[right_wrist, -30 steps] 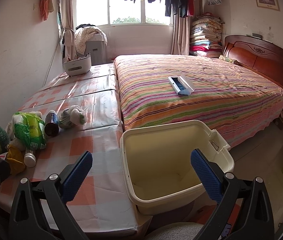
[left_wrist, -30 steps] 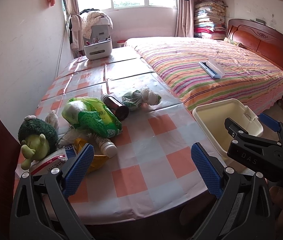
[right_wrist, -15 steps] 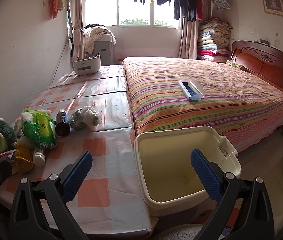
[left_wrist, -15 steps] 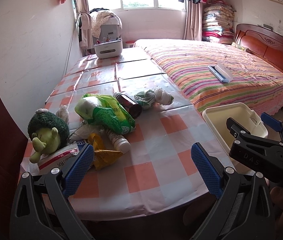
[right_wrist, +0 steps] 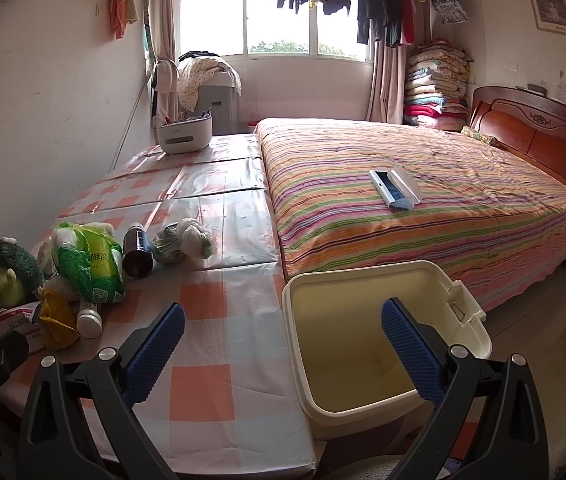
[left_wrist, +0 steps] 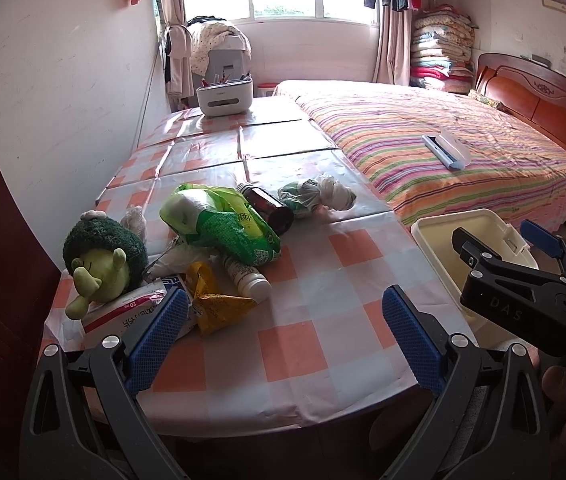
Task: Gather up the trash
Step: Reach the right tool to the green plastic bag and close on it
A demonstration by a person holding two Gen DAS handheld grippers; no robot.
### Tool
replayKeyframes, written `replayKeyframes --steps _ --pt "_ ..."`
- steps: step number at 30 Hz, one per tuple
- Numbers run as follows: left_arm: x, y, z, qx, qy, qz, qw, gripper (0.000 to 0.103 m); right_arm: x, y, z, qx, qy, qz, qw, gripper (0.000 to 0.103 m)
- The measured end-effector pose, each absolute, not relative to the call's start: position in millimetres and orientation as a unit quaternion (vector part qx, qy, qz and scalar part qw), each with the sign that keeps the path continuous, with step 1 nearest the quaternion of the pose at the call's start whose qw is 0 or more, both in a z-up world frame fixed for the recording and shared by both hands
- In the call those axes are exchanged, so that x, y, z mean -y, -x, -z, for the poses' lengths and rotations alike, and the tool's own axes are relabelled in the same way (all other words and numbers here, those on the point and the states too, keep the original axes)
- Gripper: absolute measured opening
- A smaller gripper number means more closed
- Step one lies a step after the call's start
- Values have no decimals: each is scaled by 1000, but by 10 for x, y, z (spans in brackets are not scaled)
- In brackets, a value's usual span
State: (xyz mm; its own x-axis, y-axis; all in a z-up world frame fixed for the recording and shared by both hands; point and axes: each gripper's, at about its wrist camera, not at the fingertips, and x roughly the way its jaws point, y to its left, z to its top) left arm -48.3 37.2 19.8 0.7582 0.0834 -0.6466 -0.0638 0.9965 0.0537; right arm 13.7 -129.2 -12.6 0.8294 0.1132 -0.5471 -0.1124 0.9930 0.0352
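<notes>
We've got both grippers, left gripper (left_wrist: 283, 332) and right gripper (right_wrist: 283, 344), fingers spread wide, holding nothing. The trash pile (left_wrist: 223, 240) sits on the checkered surface (left_wrist: 303, 344), cream bin (right_wrist: 363, 340) just beside it.

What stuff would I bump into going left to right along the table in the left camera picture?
Green plush toy with dark fuzzy hair → crumpled yellow wrapper → small white plastic bottle → dark brown glass jar → knotted white and green plastic bag → cream plastic bin beside the table → right gripper.
</notes>
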Motion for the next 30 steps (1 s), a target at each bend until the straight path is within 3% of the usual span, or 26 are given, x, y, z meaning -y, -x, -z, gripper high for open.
replayKeyframes --steps 30 --pt "-1280 896 -234 -344 40 -126 930 96 -208 -800 233 -295 41 -323 898 96"
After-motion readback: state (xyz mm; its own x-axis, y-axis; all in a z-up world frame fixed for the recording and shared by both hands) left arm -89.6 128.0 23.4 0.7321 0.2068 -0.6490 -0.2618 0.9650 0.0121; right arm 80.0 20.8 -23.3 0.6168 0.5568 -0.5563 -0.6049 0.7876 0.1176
